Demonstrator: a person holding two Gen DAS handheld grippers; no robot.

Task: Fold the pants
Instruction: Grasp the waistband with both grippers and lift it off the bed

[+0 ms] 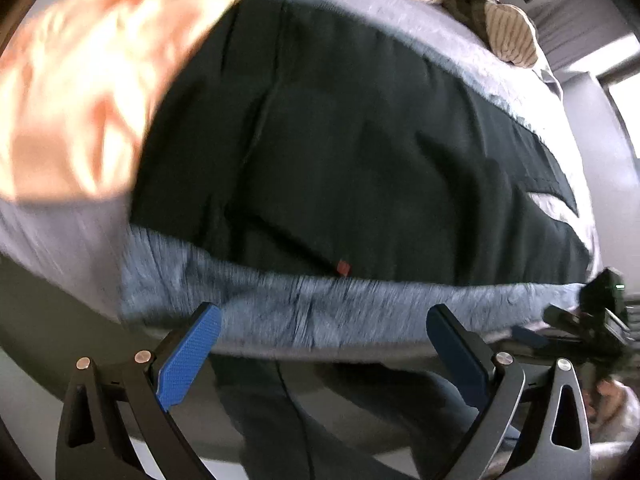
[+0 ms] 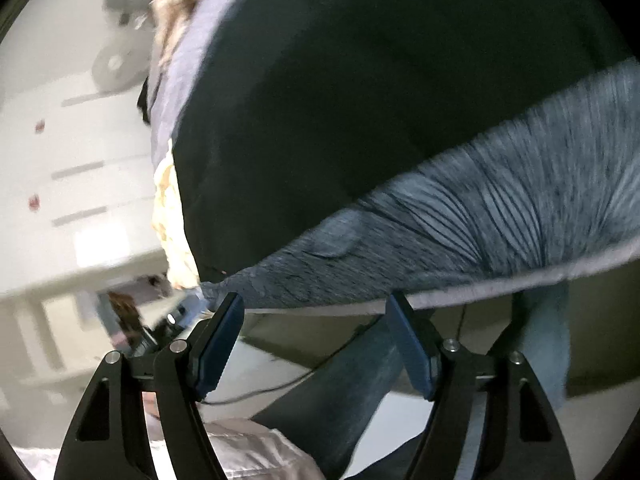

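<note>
On the grey bed (image 1: 280,304), dark pants (image 1: 340,152) lie beyond both grippers' spread, empty fingers (image 1: 192,356).

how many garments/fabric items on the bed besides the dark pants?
2, as far as blur allows. A peach-orange cloth beside the dark pants at one end; a tan ribbed item at the bed's far side. More may lie outside view.
</note>
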